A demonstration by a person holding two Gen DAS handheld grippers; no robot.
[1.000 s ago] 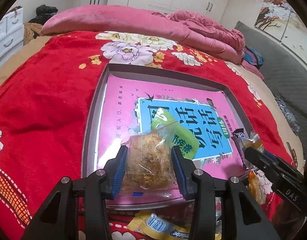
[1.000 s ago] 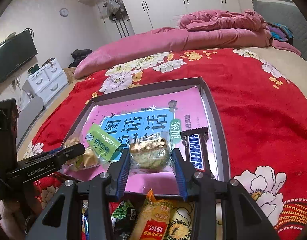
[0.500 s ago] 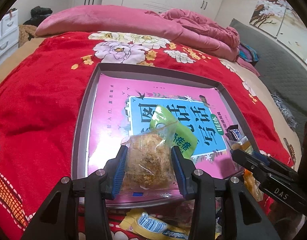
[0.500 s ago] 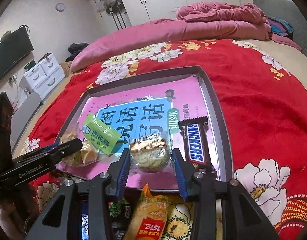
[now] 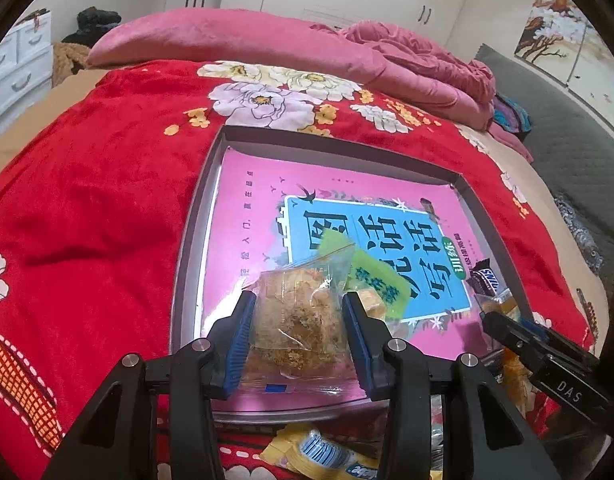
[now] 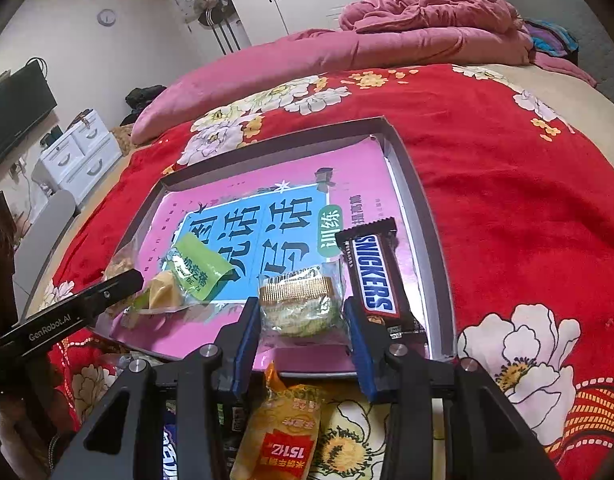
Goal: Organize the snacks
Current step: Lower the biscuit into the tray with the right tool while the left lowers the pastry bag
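Note:
A shallow grey tray (image 5: 187,248) with a pink and blue book cover inside lies on the red flowered blanket; it also shows in the right wrist view (image 6: 427,216). My left gripper (image 5: 297,328) is shut on a clear-wrapped brown floss cake (image 5: 295,320) over the tray's near left part. My right gripper (image 6: 301,320) is shut on a clear-wrapped green pastry (image 6: 299,308) over the tray's near edge. A green-labelled snack pack (image 6: 195,276) lies in the tray between them. A Snickers bar (image 6: 373,272) lies in the tray right of the pastry.
Loose snacks lie on the blanket before the tray: an orange packet (image 6: 283,436) and a yellow wrapper (image 5: 319,452). A pink duvet (image 5: 267,40) is piled at the far end of the bed. White drawers (image 6: 79,152) stand to the left.
Both grippers have kept their snacks and shifted slightly over the tray's near part. The left view has turned a little left, the right one has come nearer the tray.

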